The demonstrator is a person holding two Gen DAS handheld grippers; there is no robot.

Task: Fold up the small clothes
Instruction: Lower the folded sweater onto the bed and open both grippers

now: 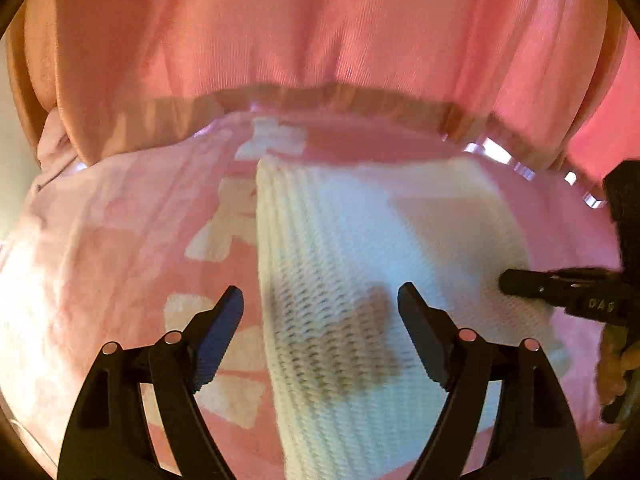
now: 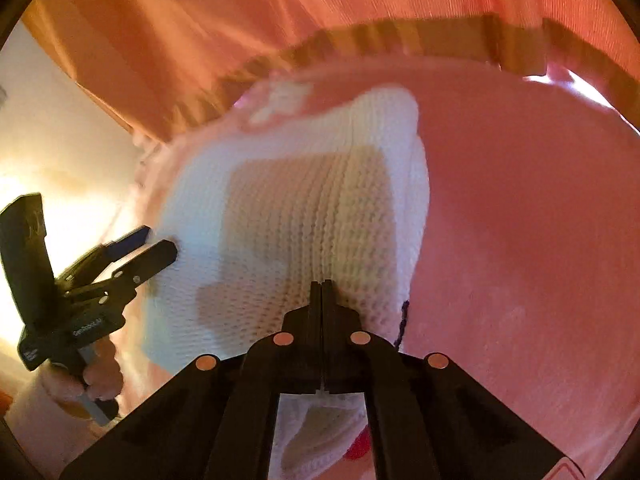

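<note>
A small white knitted garment (image 1: 360,248) lies folded on a pink cloth-covered table; it also shows in the right wrist view (image 2: 304,208). My left gripper (image 1: 320,308) is open, its fingers astride the garment's near left part, just above it. In the right wrist view the left gripper (image 2: 156,244) sits at the garment's left edge. My right gripper (image 2: 322,286) is shut, its tips pressed on the knit; whether fabric is pinched between them I cannot tell. In the left wrist view the right gripper (image 1: 508,280) touches the garment's right edge.
The pink cloth with white patches (image 1: 120,240) covers the table. A person in a pink top (image 1: 320,32) stands close behind the table's far edge (image 1: 492,152). A bare pink stretch (image 2: 520,220) lies right of the garment.
</note>
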